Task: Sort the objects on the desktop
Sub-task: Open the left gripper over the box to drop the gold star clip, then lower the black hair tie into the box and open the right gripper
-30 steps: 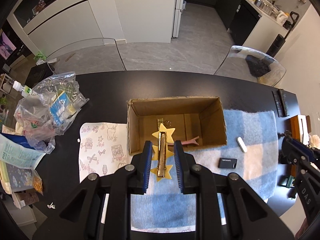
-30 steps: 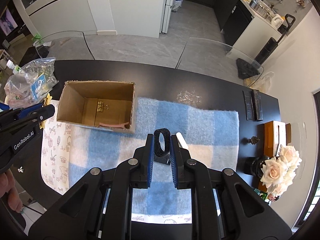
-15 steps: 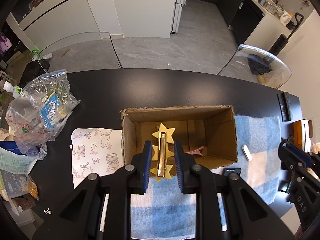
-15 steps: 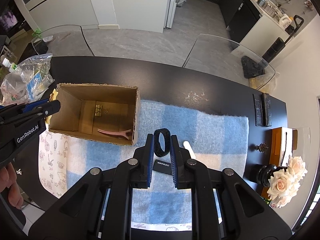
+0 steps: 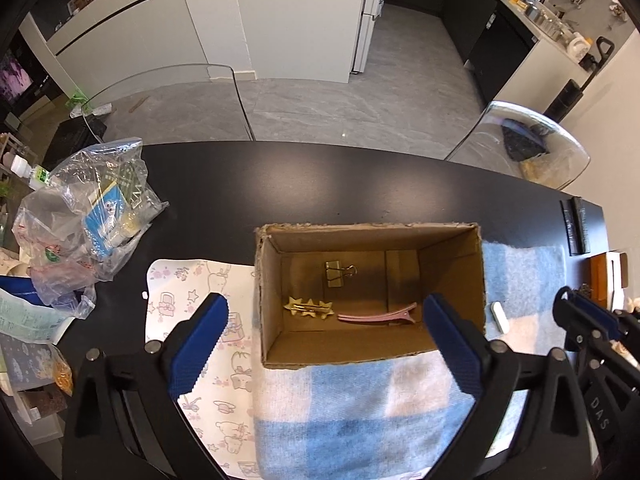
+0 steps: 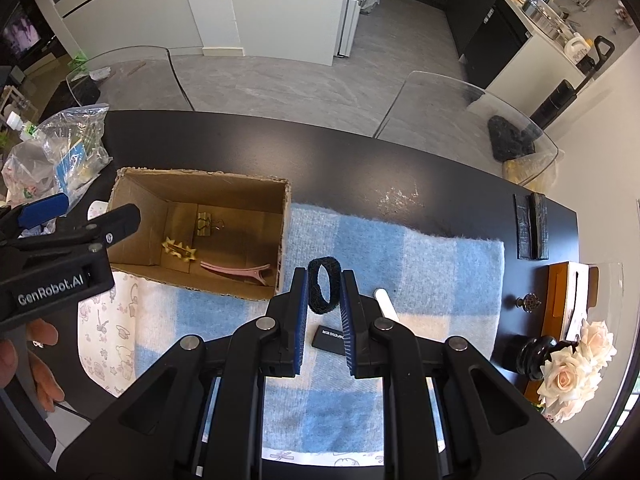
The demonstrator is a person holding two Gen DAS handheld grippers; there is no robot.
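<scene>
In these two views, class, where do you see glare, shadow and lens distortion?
Left wrist view: a soft glare patch on the black table; shadow darkens the far part of the cardboard box floor; straight edges bow toward the dark circular border. Right wrist view: the same bowing; the black band and the blue checked cloth look sharp.

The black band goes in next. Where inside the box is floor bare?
In the cardboard box, floor is bare along the right wall, right of the binder clip and above the pink clip. The front-left is crowded: star clip beside the pink clip. The right tool holds the black band.
</scene>
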